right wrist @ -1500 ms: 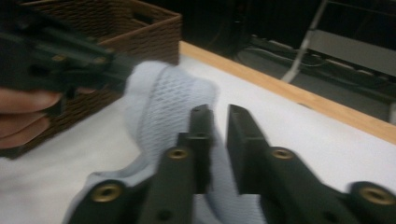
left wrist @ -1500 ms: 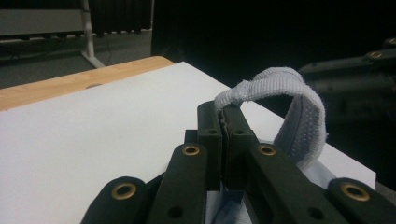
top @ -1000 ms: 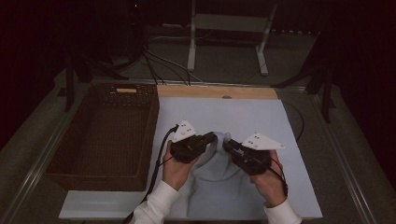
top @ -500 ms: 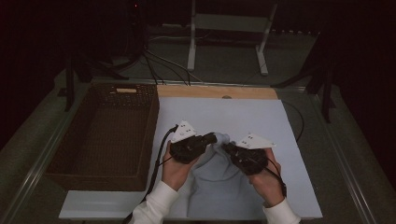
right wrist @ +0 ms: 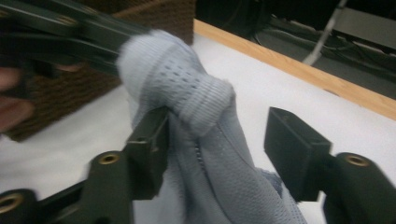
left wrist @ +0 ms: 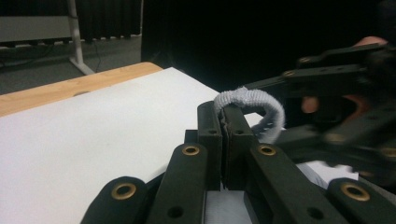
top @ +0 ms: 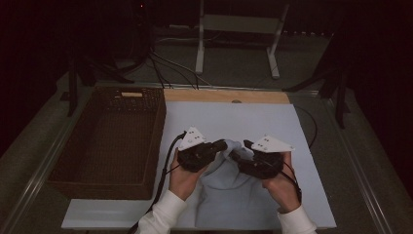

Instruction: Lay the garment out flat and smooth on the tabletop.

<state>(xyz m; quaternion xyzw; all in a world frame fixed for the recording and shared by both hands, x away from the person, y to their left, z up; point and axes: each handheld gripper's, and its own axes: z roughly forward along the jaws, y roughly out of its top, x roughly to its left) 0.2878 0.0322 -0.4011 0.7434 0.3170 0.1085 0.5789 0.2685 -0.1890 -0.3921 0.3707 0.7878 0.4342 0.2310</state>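
A pale grey-blue knit garment (top: 229, 187) lies bunched on the white board, its top pulled up between the two grippers. My left gripper (top: 223, 145) is shut on the garment's ribbed edge (left wrist: 250, 99), which loops out over its jaws (left wrist: 223, 119). My right gripper (top: 237, 156) faces it from the right. Its jaws have just been opening and now stand apart (right wrist: 219, 135) with the garment (right wrist: 187, 93) between them. The cloth leans on one jaw and the other is clear of it.
A dark wicker basket (top: 107, 136) sits to the left of the white board (top: 292, 126). A wooden strip (top: 224, 96) runs along the board's far edge. Behind the table are a metal stand (top: 238, 29) and cables (top: 160, 68) on the floor.
The right gripper's jaws have spread apart off the cloth. The left gripper has stayed where it was, still clamped on the ribbed edge.
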